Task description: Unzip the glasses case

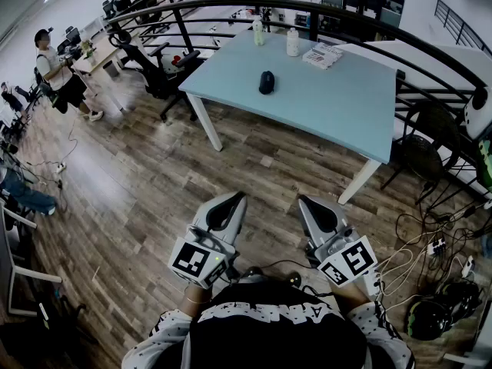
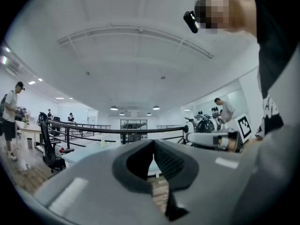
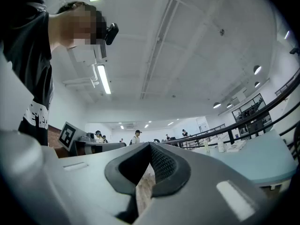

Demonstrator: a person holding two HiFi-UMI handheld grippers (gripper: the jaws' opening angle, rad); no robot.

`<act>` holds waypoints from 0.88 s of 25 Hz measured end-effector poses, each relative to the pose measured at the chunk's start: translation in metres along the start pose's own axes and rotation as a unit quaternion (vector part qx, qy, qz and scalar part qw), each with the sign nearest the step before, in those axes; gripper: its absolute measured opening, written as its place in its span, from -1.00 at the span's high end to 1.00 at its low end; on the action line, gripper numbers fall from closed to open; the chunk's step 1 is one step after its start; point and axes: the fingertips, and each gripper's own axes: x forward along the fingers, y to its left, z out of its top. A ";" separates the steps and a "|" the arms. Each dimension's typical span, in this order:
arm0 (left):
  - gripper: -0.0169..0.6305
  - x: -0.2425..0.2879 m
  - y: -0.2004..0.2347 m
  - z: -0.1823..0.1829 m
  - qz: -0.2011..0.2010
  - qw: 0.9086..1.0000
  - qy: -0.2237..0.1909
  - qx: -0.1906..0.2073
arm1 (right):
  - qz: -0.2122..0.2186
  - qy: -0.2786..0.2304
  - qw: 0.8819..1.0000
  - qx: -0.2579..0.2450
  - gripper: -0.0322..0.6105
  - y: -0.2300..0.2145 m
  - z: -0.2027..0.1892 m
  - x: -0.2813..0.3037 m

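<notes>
Just ahead of the person's black shirt (image 1: 277, 333) in the head view, the grey two-jaw left gripper (image 1: 233, 200) and right gripper (image 1: 306, 203) wait well short of the pale blue surface (image 1: 338, 110) bearing the small dark oval glasses case (image 1: 267, 81), probably before any approach; the left gripper view, then the right gripper view, shows jaws together on nothing, facing that surface.

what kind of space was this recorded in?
Probably an open-plan office or lab, maybe on an upper level. A curved black railing runs behind a light blue table, a black office chair stands by desks at the left, and cables lie on the wood-look floor.
</notes>
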 end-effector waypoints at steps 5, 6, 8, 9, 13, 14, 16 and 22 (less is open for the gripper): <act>0.95 0.011 -0.005 0.005 -0.003 1.000 -0.003 0.004 | -0.004 -0.005 1.000 0.004 0.90 -0.012 0.003 -0.004; 0.95 0.013 -0.005 0.004 -0.001 1.000 -0.004 0.007 | -0.003 -0.005 1.000 0.006 0.90 -0.014 0.002 -0.005; 0.95 0.016 -0.007 0.003 0.004 1.000 0.001 0.010 | 0.000 -0.006 1.000 0.015 0.90 -0.019 0.003 -0.008; 0.95 0.018 -0.009 0.002 0.005 1.000 0.004 0.008 | 0.002 -0.006 1.000 0.021 0.90 -0.021 0.003 -0.010; 0.95 0.021 -0.016 -0.005 0.010 1.000 0.010 -0.004 | -0.002 0.002 0.999 0.035 0.90 -0.028 -0.004 -0.020; 0.95 0.021 -0.018 -0.008 0.014 1.000 0.012 -0.003 | 0.000 0.003 0.999 0.037 0.90 -0.030 -0.007 -0.022; 0.95 0.020 -0.020 -0.014 0.020 1.000 0.018 0.004 | 0.004 0.000 0.999 0.044 0.91 -0.035 -0.011 -0.026; 0.95 -0.002 -0.013 -0.020 0.061 0.997 0.036 0.010 | 0.021 -0.003 0.998 0.063 0.92 -0.033 -0.020 -0.022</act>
